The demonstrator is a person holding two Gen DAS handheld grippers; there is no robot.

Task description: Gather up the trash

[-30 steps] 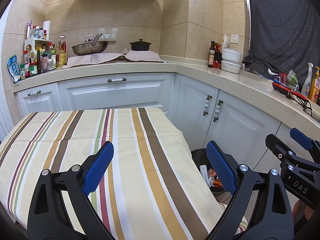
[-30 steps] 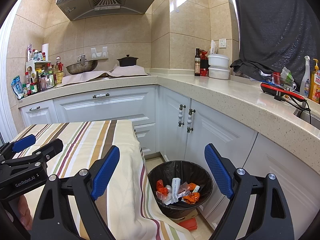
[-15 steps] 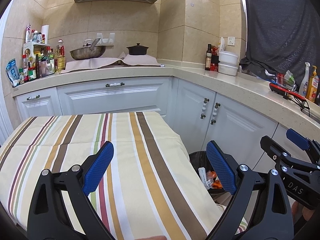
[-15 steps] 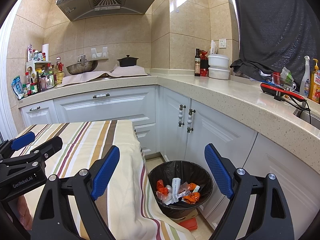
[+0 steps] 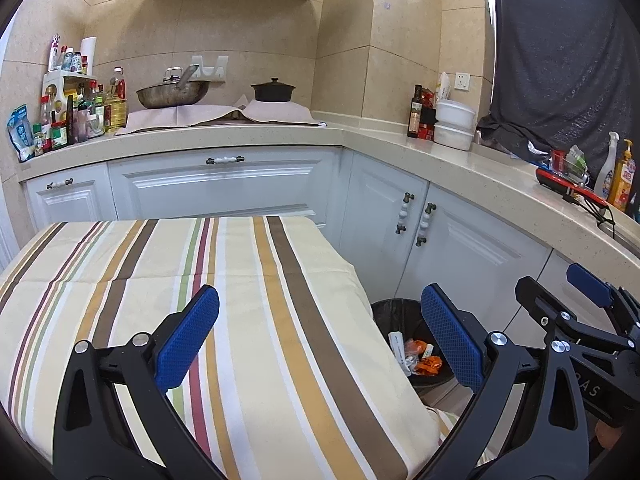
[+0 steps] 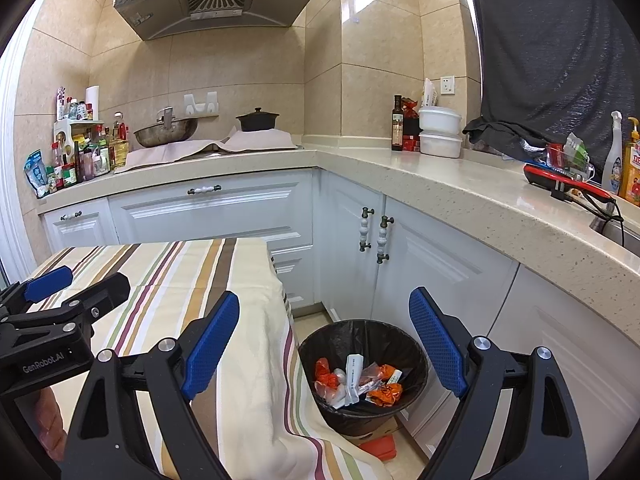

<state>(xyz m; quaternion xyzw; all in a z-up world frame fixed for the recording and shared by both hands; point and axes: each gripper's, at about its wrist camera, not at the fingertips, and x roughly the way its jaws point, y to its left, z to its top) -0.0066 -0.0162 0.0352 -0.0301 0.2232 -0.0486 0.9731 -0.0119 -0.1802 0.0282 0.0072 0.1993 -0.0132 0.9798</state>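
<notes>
A black-lined trash bin (image 6: 362, 416) stands on the floor by the table's right edge and holds orange and white wrappers (image 6: 356, 384). It also shows in the left wrist view (image 5: 390, 310), partly hidden by my finger. My left gripper (image 5: 320, 338) is open and empty above the striped tablecloth (image 5: 248, 320). My right gripper (image 6: 324, 344) is open and empty, above the table's edge and the bin. No trash shows on the cloth (image 6: 168, 276).
White cabinets (image 6: 440, 280) and a beige L-shaped counter (image 6: 460, 184) wrap behind and to the right. A wok (image 5: 172, 94), a black pot (image 5: 273, 91), bottles (image 5: 76, 116) and white containers (image 5: 454, 124) stand on it. A red object (image 6: 378, 450) lies on the floor by the bin.
The left gripper's view has tilted down slightly and shifted; the bin's contents show a little more. The right gripper has barely moved. Both stay open.
</notes>
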